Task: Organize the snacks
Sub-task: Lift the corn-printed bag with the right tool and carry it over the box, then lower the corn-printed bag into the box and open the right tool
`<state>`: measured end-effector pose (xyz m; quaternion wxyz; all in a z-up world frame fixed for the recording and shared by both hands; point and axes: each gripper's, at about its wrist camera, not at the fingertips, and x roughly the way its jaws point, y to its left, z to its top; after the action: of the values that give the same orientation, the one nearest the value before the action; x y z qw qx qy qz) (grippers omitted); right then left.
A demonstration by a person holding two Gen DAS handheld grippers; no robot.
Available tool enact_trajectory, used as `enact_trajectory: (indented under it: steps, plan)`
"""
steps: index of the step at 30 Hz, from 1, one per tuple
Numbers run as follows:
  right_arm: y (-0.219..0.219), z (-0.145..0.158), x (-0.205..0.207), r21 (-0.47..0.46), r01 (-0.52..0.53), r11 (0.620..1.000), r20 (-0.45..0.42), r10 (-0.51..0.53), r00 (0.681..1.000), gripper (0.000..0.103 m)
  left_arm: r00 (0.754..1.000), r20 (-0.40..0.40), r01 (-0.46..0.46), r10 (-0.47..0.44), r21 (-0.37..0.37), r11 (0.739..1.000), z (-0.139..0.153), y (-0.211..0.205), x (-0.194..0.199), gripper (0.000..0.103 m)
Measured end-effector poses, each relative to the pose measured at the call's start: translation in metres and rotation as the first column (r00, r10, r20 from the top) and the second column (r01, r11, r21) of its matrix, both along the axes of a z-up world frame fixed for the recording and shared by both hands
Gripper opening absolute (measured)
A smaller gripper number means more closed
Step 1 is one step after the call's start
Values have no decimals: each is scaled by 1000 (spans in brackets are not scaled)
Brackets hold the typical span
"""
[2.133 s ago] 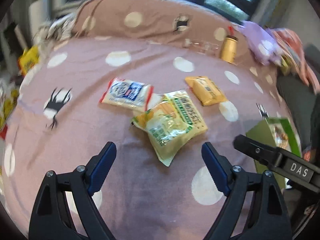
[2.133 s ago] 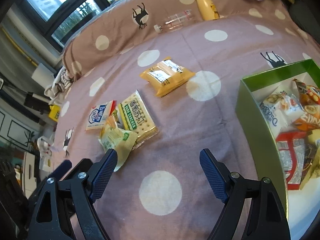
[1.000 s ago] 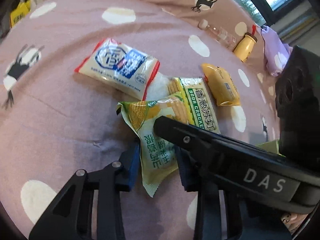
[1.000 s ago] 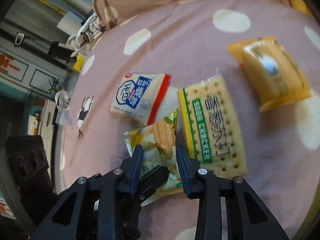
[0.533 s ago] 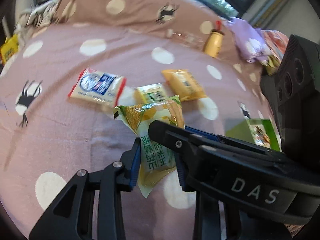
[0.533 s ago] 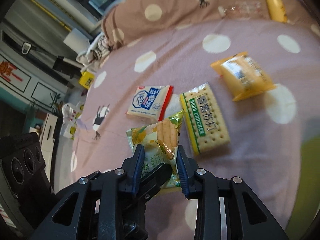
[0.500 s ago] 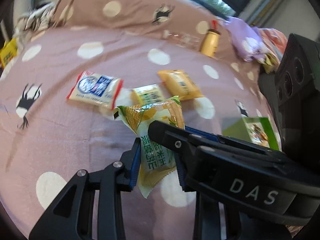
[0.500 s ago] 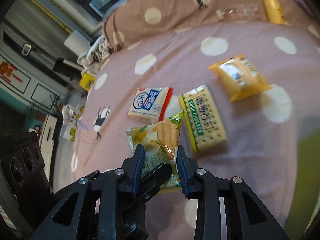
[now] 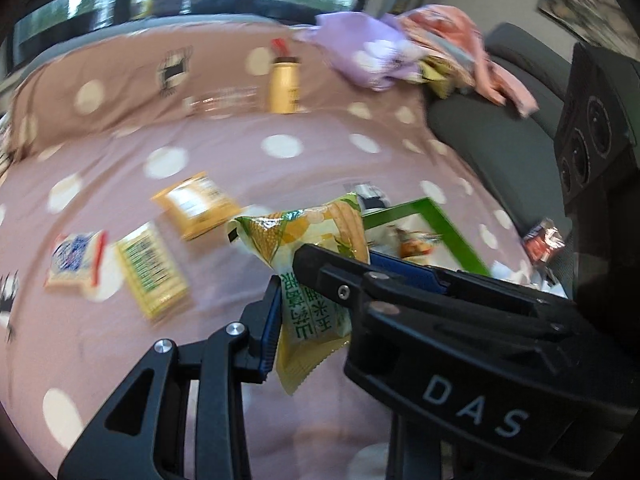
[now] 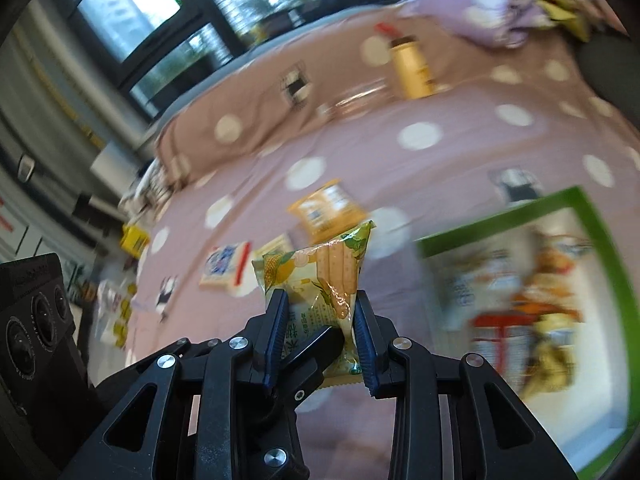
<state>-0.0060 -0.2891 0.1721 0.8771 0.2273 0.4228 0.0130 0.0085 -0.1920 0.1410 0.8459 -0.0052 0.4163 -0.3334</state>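
Holding the corn packet (image 10: 320, 280) above the bed (image 10: 440, 168), we have both our left gripper (image 9: 312, 312) and right gripper (image 10: 320, 336) clamped on it, near the green box (image 10: 600, 240).

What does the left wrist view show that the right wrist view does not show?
Only the left wrist view shows a red snack packet lying beyond the green box, and a clear look at the green-striped cracker pack.

Only the right wrist view shows the green box open, with blurred packets inside.

Both show the corn snack bag clamped by the left gripper and the right gripper, the orange packet, the blue and white packet and the yellow bottle.
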Motion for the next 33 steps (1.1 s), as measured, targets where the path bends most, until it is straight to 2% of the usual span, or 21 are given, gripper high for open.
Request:
enact_trajectory:
  steps: [4, 6, 12, 24, 33]
  plan:
    - [-41, 2, -14, 31, 103, 994, 17, -103, 994, 36, 996, 22, 91, -91, 9, 996, 6, -42, -2, 31]
    - [-57, -1, -20, 40, 151, 988, 3, -152, 988, 36, 991, 8, 137, -137, 15, 990, 3, -63, -3, 30]
    - [-93, -16, -27, 78, 240, 968, -48, -237, 970, 36, 980, -40, 197, -196, 27, 980, -10, -102, 0, 30]
    - [-127, -62, -21, 135, 313, 940, -200, -284, 938, 36, 964, -169, 220, -207, 64, 973, -46, -135, 9, 30]
    - [-136, -75, -24, 157, 337, 928, -250, -293, 923, 36, 957, -222, 201, -185, 56, 978, -58, -136, 12, 30]
